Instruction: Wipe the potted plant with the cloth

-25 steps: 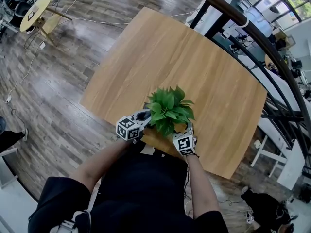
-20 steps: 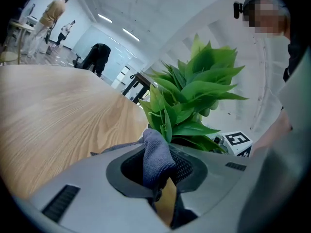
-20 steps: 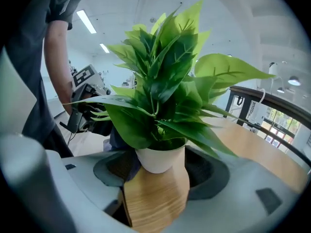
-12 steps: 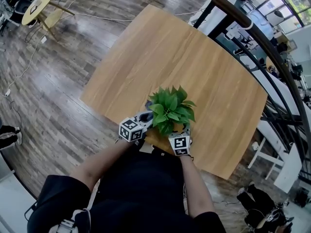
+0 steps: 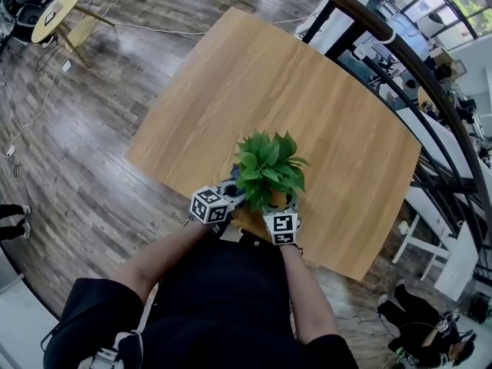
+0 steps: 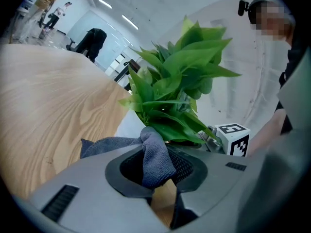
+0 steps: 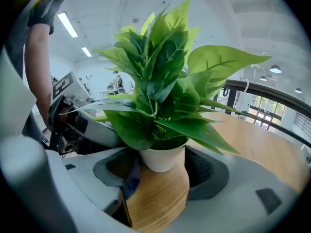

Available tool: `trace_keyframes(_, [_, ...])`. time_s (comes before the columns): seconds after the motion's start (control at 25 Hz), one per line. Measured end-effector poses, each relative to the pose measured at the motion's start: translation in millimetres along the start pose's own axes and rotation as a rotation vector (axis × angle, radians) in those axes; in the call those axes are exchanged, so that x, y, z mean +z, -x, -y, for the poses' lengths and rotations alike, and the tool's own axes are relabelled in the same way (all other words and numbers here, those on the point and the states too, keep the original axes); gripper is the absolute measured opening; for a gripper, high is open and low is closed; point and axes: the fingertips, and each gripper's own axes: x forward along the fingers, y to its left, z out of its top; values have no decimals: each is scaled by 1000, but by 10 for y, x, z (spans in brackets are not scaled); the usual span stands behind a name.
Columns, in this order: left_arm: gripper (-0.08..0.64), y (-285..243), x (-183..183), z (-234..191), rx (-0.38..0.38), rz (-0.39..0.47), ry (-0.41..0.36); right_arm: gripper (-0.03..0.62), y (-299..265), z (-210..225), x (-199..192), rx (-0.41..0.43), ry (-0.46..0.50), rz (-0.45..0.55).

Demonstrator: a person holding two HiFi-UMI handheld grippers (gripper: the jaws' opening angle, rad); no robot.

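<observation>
Plant [image 5: 269,169] stands at near edge of tabletop [image 5: 254,75], just ahead of person. Left hand-held gripper [image 5: 224,197] clamped on grey cloth [image 6: 154,152], bunched just left of lower leaves; contact unclear. Right hand-held gripper [image 7: 163,174] has jaws against both sides of white pot [image 7: 163,160], apparently steadying it. Wiping looks barely begun, with nearly all foliage left.

One potted plant [image 5: 268,169], and everything counts off from it. Two grippers at its pot: left gripper [image 6: 160,166], right gripper [image 7: 163,171]. One cloth [image 6: 155,154] just beside it. One wooden table [image 5: 254,91] beneath it, one small round table [image 5: 58,14] well apart. Perhaps two people [image 5: 403,314] beyond, too small to be sure.
</observation>
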Motion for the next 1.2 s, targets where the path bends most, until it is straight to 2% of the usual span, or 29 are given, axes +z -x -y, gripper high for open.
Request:
trace_keyframes(0.16, [87, -39, -42, 30, -8, -3, -5, 307, 24, 1, -10, -19, -34, 0])
trace_keyframes(0.24, [87, -24, -50, 22, -1, -1, -14, 307, 59, -44, -36, -3, -35, 1])
trace_keyframes(0.4, [87, 102, 70, -121, 49, 45, -12, 307, 129, -191, -121, 57, 37, -27])
trace_keyframes(0.52, [87, 141, 166, -198, 74, 61, -32, 308, 143, -75, -203, 19, 49, -43])
trace_keyframes(0.64, [88, 156, 246, -286, 111, 72, -34, 308, 103, 57, -141, 16, 55, -12])
trace_keyframes(0.84, [87, 155, 341, -361, 135, 92, -28, 308, -17, 52, 56, 80, 179, 9])
trace_keyframes(0.96, [87, 157, 331, -356, 146, 102, -16, 308, -22, 27, 44, 89, 151, 11])
trace_keyframes(1.08, [87, 158, 318, -330, 147, 98, -16, 308, -32, 30, 44, 67, 153, 16])
trace_keyframes(1.2, [87, 156, 258, -246, 126, 90, -9, 307, -22, 8, 23, 36, 113, -8])
